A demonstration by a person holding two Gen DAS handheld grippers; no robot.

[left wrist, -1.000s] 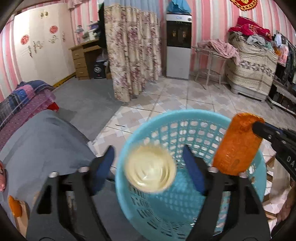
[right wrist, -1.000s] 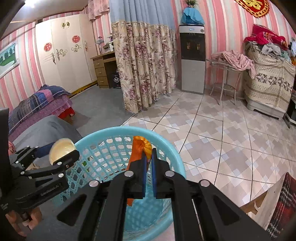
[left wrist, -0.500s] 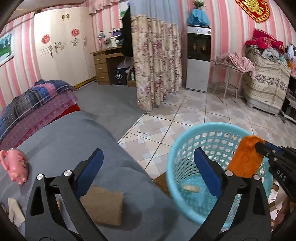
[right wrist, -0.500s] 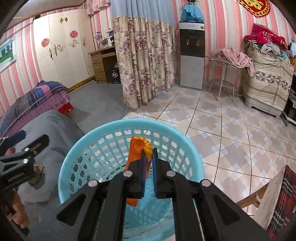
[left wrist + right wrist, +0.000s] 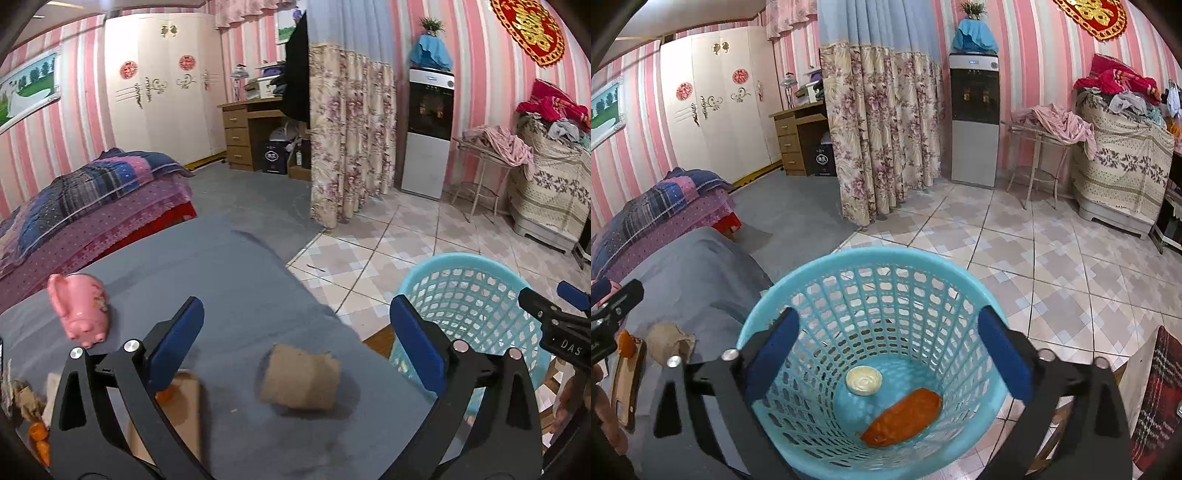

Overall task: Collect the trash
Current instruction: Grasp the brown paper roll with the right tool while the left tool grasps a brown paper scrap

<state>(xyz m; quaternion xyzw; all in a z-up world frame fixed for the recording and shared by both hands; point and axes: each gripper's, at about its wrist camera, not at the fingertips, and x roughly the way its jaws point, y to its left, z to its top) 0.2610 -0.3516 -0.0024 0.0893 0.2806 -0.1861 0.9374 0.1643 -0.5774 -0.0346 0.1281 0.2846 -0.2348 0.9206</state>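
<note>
Trash count in the blue basket (image 5: 871,273) is now two: an orange wrapper (image 5: 903,417) and a pale round lid (image 5: 863,381) lie apart on its floor. A second ago the right gripper (image 5: 888,354) pinched the wrapper above the rim; its jaws are now opening, nearly full width, nothing between them. The left gripper (image 5: 295,350) is opening too, almost at its widest and empty, and has swung off the basket toward the grey-covered table (image 5: 229,280). A crumpled brown paper piece (image 5: 300,376) lies just ahead of it. Judgement: both drops done; brown piece looks next. A pink pig figurine (image 5: 81,312) stands nearby, likely not trash.
</note>
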